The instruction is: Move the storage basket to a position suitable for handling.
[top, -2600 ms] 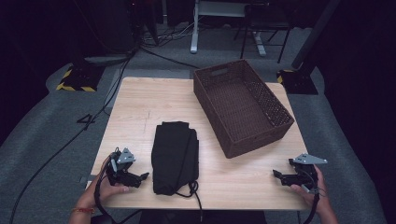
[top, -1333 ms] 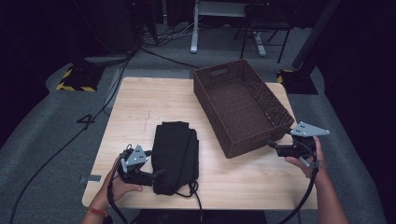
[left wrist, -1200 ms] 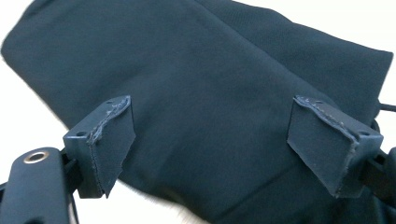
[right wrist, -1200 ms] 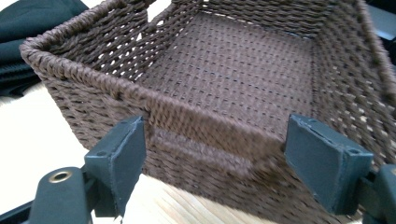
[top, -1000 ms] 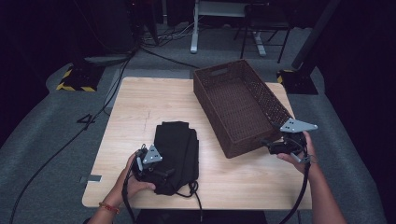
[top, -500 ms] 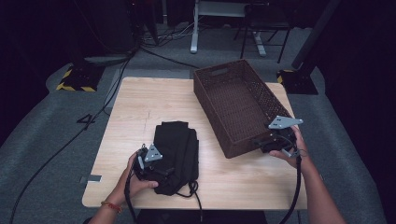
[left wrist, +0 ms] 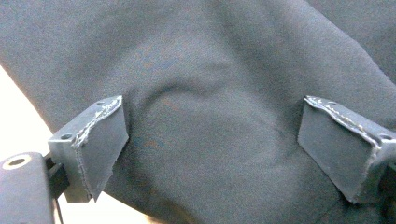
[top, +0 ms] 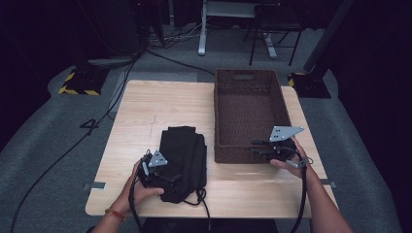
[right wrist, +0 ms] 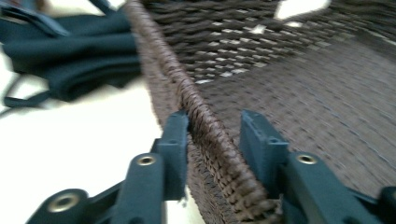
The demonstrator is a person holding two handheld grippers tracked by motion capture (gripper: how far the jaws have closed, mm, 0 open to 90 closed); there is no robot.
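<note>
A folded black garment [top: 182, 155] lies on the wooden table [top: 145, 107], left of a dark woven basket [top: 216, 116]. My left gripper [top: 167, 177] rests at the garment's near left edge. In the left gripper view its jaws [left wrist: 210, 100] stand open over the dark cloth [left wrist: 210, 56], having just widened a little, and grip nothing. My right gripper [top: 255, 145] is at the basket's near right corner. In the right gripper view its jaws [right wrist: 215, 116] have just closed on the woven rim [right wrist: 159, 56], which runs between them.
A black cord [top: 201, 196] trails from the garment's near end towards the table's front edge. Cables, a desk frame [top: 233, 29] and a yellow-black striped block [top: 77, 85] are on the grey floor beyond the table.
The right gripper has moved left along the basket's near end and its jaws have closed on the rim. The basket now sits squarer to the table. The left gripper stays at the garment.
</note>
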